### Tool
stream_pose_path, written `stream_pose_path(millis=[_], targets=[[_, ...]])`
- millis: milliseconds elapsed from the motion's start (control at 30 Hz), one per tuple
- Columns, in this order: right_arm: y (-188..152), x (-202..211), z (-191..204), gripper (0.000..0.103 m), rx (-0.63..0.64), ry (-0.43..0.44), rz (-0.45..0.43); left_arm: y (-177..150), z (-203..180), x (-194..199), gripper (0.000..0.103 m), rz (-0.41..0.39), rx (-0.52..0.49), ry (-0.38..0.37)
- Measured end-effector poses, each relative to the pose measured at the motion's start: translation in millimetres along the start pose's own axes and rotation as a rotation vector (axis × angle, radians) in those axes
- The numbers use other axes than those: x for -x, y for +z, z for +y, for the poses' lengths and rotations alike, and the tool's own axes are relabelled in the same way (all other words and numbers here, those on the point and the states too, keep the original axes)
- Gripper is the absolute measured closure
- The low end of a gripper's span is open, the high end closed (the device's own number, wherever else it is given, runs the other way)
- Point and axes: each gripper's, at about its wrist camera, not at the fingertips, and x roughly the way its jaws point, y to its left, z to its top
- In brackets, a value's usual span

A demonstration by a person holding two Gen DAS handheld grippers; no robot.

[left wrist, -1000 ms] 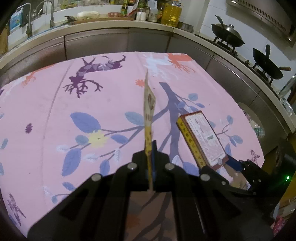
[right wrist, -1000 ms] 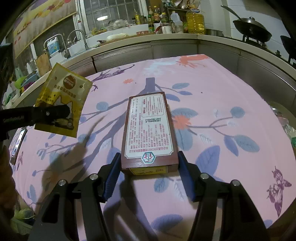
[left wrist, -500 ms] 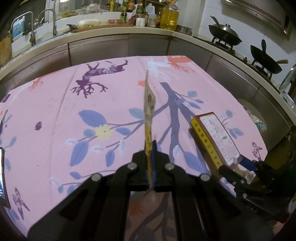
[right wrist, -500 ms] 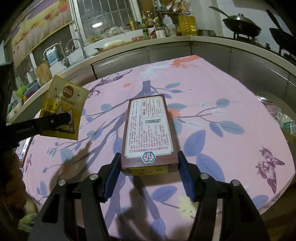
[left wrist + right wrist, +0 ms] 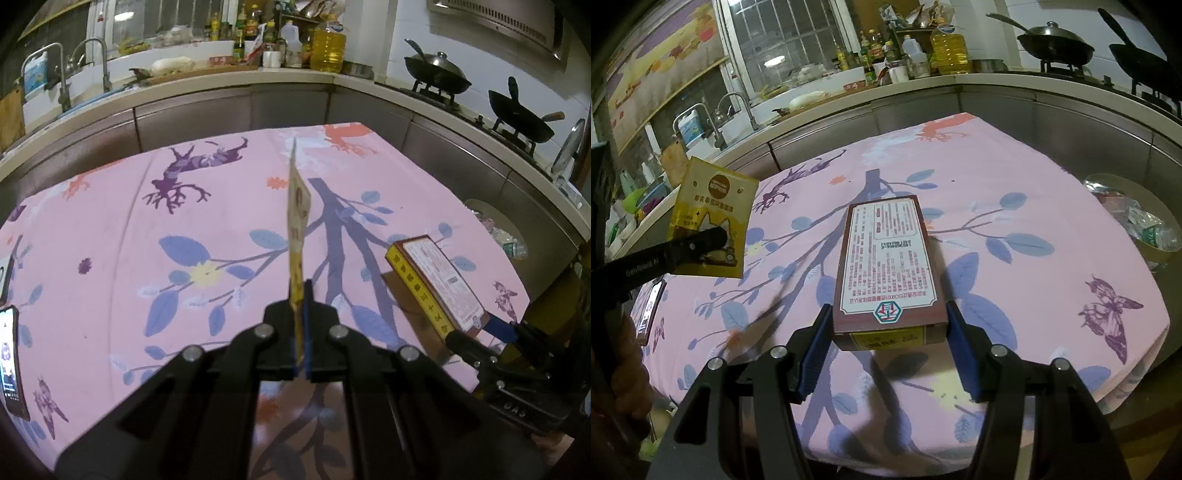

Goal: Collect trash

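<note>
My left gripper (image 5: pixel 300 295) is shut on a flat yellow sachet (image 5: pixel 297 225), seen edge-on and held above the pink floral tablecloth (image 5: pixel 110 229). In the right wrist view the sachet (image 5: pixel 709 218) shows its face at the left, pinched by the left gripper (image 5: pixel 718 238). My right gripper (image 5: pixel 886 325) is shut on a brown carton with a white label (image 5: pixel 886 258), held above the table. The carton (image 5: pixel 436 284) also shows at the right of the left wrist view.
A round bin holding plastic trash (image 5: pixel 1137 221) stands beyond the table's right edge, also in the left wrist view (image 5: pixel 498 232). A phone (image 5: pixel 9 354) lies at the table's left edge. A kitchen counter (image 5: pixel 229 81) with sink, bottles and woks curves behind.
Both grippers have lifted and pulled back from the table with their loads. The table looks farther away and the bin has come further into view.
</note>
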Motion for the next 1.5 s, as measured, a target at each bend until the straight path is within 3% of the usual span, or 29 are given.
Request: stream_pose_path(millis=[967,1500], targets=[[-3,18,-23,0.046,-0.072,0.006,-0.026,-4,-15,-5,0.102,0.002,-0.038,0.003],[8,20,-59,0.046,-0.162,0.011,-0.057,-6,-18,-25,0.102,0.041,-0.045,0.027]])
